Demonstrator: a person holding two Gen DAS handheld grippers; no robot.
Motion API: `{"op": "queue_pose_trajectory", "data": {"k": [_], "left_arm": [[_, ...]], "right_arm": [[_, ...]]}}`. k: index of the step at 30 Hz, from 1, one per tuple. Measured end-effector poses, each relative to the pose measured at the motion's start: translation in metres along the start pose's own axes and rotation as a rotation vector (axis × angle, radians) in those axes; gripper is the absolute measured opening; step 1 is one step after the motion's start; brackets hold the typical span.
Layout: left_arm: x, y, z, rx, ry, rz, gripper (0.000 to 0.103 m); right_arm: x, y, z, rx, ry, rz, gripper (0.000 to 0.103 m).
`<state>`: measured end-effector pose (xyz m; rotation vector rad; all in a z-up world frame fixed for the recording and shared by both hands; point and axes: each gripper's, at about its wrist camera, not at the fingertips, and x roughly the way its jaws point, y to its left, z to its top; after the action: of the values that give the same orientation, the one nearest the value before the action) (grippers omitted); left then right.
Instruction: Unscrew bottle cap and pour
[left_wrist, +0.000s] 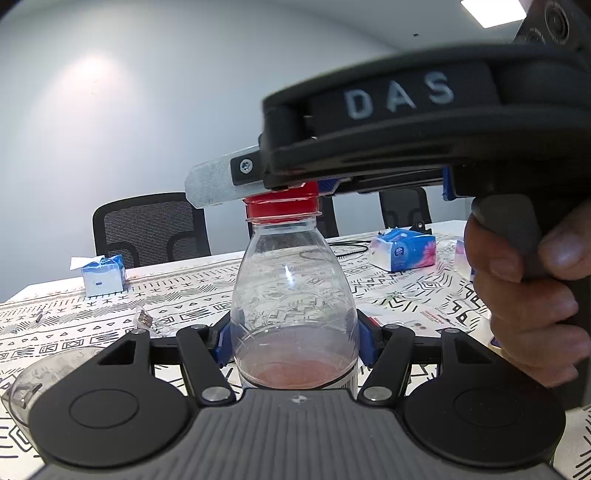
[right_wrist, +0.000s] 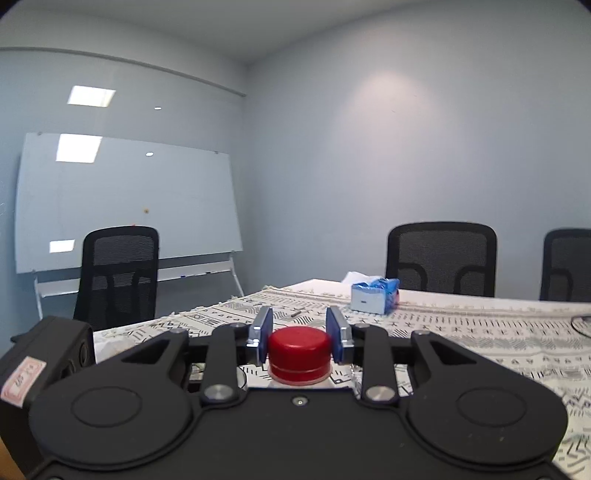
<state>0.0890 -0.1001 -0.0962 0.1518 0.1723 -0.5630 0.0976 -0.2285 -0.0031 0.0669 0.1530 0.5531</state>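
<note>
Inside bottle (left_wrist: 293, 291): shallow pink liquid (left_wrist: 293, 373)

A bottle (left_wrist: 293, 295) stands on a table (left_wrist: 184, 295), cap (right_wrist: 299, 349) between gripper fingers (right_wrist: 264, 332); cup (left_wrist: 37, 376) at left, tissue packs (left_wrist: 404, 249) and chairs (left_wrist: 147, 229) behind.

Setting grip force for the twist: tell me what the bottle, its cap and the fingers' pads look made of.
Bottle: clear thin plastic, glossy; the tablecloth pattern shows through and highlights streak it.
Cap: opaque red plastic, smooth, slightly satin, with a seam ring near its base.
Pads: matte blue, probably rubber or soft plastic, on silvery backing that looks like metal; cannot confirm.
</note>
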Motion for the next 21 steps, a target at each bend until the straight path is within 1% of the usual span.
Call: {"op": "queue_pose_trajectory", "data": {"k": [2,3,4,6,8,9,10,12,15,21], "left_arm": [[0.001,-0.002,0.0,0.009,0.003,0.02,0.059],[0.001,-0.003,0.0,0.013,0.005,0.027,0.059],[0.002,-0.004,0.0,0.016,0.006,0.033,0.059],[0.003,-0.005,0.001,0.019,0.007,0.038,0.059],[0.004,-0.005,0.001,0.02,0.007,0.041,0.059],[0.004,-0.005,0.001,0.019,0.007,0.04,0.059],[0.004,-0.005,0.001,0.018,0.006,0.041,0.059],[0.006,-0.004,0.001,0.011,0.007,0.043,0.059],[0.007,0.0,0.002,-0.006,0.009,0.027,0.059],[0.006,0.003,0.001,-0.013,0.004,0.005,0.059]], "right_arm": [[0.001,0.005,0.0,0.024,0.001,-0.049,0.045],[0.002,0.01,-0.001,0.028,-0.004,-0.091,0.052],[0.002,0.014,-0.002,0.02,-0.011,-0.119,0.057],[0.003,0.021,-0.004,-0.017,-0.015,-0.162,0.057],[0.004,0.022,-0.005,-0.026,-0.004,-0.181,0.057],[0.006,0.023,-0.006,-0.026,0.006,-0.193,0.049],[0.007,0.024,-0.006,-0.028,0.015,-0.192,0.033],[0.008,0.023,-0.007,-0.03,0.018,-0.167,0.034],[0.009,0.014,-0.009,-0.055,0.005,-0.104,0.033],[0.009,-0.017,-0.009,-0.028,-0.01,0.077,0.033]]}}
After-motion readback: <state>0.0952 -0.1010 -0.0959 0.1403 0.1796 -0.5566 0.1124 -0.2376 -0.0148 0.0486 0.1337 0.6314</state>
